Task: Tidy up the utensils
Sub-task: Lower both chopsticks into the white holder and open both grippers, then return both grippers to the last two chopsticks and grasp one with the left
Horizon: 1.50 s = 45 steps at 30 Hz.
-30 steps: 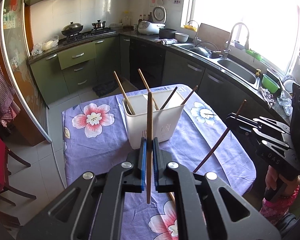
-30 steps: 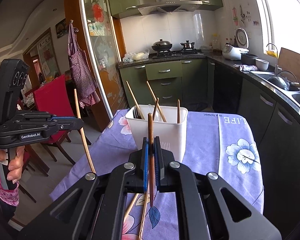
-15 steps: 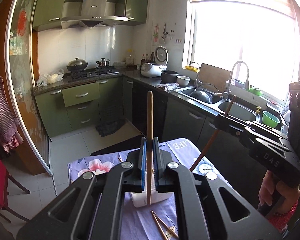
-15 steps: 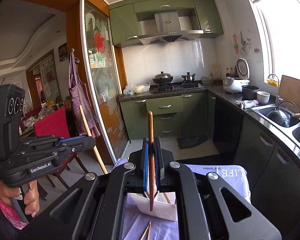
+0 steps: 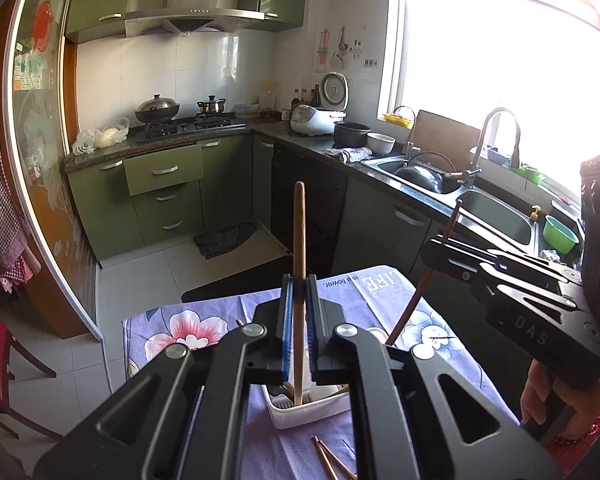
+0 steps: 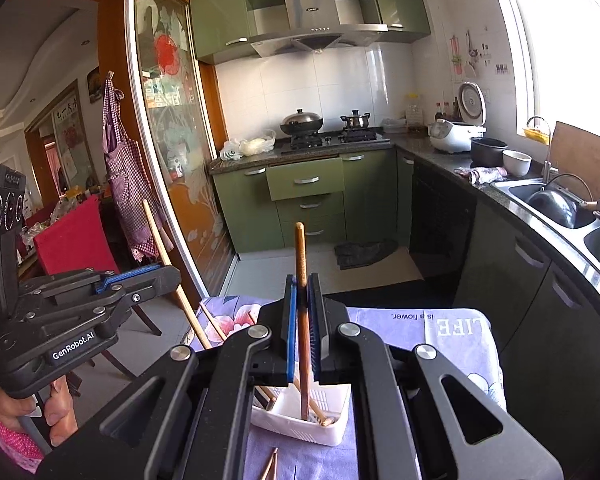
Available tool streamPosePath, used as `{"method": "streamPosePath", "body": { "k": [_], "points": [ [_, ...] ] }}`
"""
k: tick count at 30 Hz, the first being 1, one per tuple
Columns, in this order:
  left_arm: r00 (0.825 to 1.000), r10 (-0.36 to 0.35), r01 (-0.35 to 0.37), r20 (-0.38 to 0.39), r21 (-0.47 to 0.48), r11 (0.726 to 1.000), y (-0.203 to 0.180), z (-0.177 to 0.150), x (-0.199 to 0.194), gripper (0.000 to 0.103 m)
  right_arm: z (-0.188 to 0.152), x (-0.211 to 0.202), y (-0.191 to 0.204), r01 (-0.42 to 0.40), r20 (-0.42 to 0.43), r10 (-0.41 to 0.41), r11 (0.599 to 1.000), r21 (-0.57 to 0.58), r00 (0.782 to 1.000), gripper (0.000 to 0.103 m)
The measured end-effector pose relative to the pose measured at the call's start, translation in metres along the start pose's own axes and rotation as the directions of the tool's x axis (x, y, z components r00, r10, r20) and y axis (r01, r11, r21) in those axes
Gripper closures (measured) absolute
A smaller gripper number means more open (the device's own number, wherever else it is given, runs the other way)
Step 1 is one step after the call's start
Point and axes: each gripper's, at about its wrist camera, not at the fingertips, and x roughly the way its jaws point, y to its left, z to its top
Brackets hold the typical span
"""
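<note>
My left gripper is shut on a pale wooden chopstick held upright, its lower end over the mouth of the white utensil holder. My right gripper is shut on a darker reddish chopstick, also upright, its lower end inside the holder's outline. Several chopsticks lean in the holder. In each view the other gripper shows at the side: the right gripper with its dark chopstick, the left gripper with its pale chopstick.
The holder stands on a table with a purple flowered cloth. Loose chopsticks lie on the cloth on the near side of the holder. A counter with a sink runs along the right. A red chair stands left.
Both grippers have risen and come forward over the holder, each keeping its chopstick. The holder has dropped from mid-frame to below the jaws in both views.
</note>
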Motion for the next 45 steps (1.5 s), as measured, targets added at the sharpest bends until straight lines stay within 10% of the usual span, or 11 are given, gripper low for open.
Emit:
{"method": "streamPosePath", "body": {
  "k": [12, 19, 29, 36, 45],
  "points": [
    [0.999, -0.004, 0.005, -0.044, 0.014, 1.000, -0.006, -0.020, -0.005, 0.093, -0.018, -0.031, 0.003, -0.040, 0.051, 0.040, 0.999, 0.001, 0.998, 0.094],
    [0.989, 0.005, -0.005, -0.145, 0.002, 1.000, -0.014, -0.069, -0.016, 0.056, -0.068, -0.094, 0.002, -0.037, 0.087, 0.039, 0.999, -0.022, 0.995, 0.069],
    [0.832, -0.042, -0.009, -0.554, -0.090, 0.996, -0.031, -0.205, 0.068, 0.056, -0.179, -0.107, -0.055, 0.081, -0.057, -0.075, 0.991, 0.107, 0.996, 0.062],
    [0.793, 0.043, -0.109, -0.608, -0.073, 0.991, -0.031, -0.226, 0.101, 0.072, -0.210, -0.116, -0.089, 0.084, -0.078, -0.070, 0.978, 0.192, 0.994, 0.062],
    [0.790, 0.053, -0.134, -0.611, -0.088, 0.987, -0.040, -0.226, 0.111, 0.072, -0.218, -0.115, -0.105, 0.056, -0.081, -0.037, 0.970, 0.238, 0.996, 0.062]
  ]
}}
